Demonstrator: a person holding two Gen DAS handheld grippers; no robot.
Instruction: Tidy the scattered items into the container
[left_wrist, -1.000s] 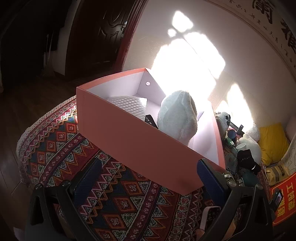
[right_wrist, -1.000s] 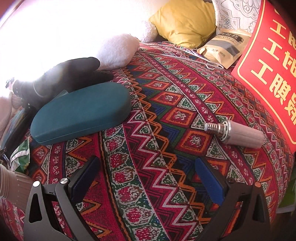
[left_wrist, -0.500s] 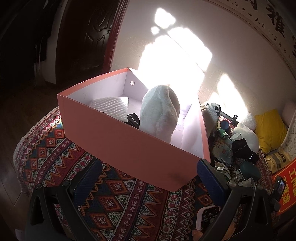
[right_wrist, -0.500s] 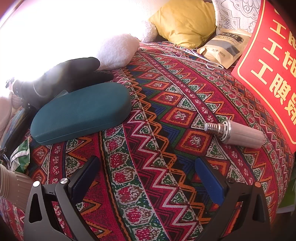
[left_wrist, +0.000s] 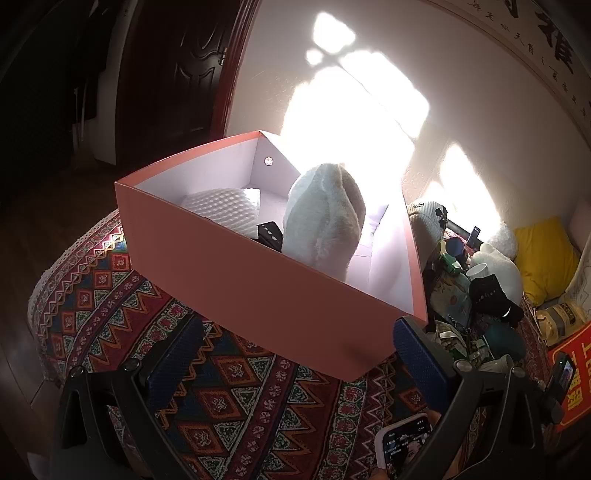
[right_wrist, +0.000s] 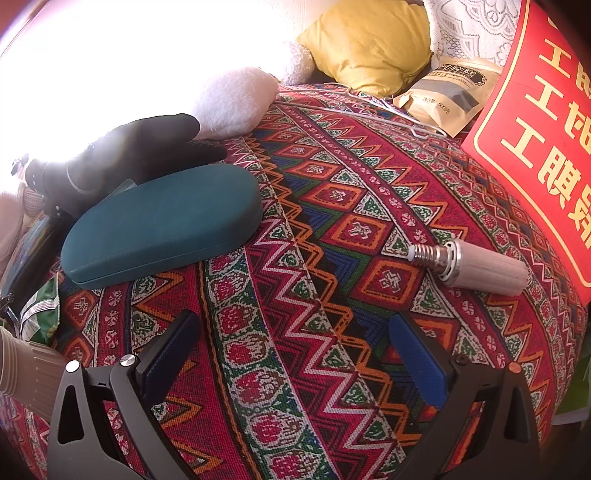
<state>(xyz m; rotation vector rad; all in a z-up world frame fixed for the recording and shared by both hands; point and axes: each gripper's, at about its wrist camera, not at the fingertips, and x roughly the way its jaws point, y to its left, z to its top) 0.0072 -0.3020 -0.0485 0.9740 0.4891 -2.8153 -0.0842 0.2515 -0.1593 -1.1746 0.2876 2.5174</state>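
Observation:
A pink box (left_wrist: 258, 291) with a white inside stands on the patterned cloth in the left wrist view. It holds a fluffy pale plush (left_wrist: 325, 221), a white bubble pad (left_wrist: 225, 206) and a small black item (left_wrist: 269, 234). My left gripper (left_wrist: 295, 350) is open and empty in front of the box's near wall. My right gripper (right_wrist: 295, 347) is open and empty above the cloth. Beyond it lie a teal case (right_wrist: 162, 225), a black glove (right_wrist: 125, 158) and a light bulb (right_wrist: 476, 264).
Right of the box lies a heap of small items (left_wrist: 469, 295), with a knit hat (left_wrist: 424, 225). A yellow cushion (right_wrist: 369, 40), a tan packet (right_wrist: 447, 92), a wire hanger (right_wrist: 369, 114), a white plush (right_wrist: 236, 99) and a red sign (right_wrist: 543, 122) lie at the back. A phone (left_wrist: 406, 443) shows below.
The left gripper has drawn back and shifted, so the box sits further off and more to the left in its view. The right gripper has not moved.

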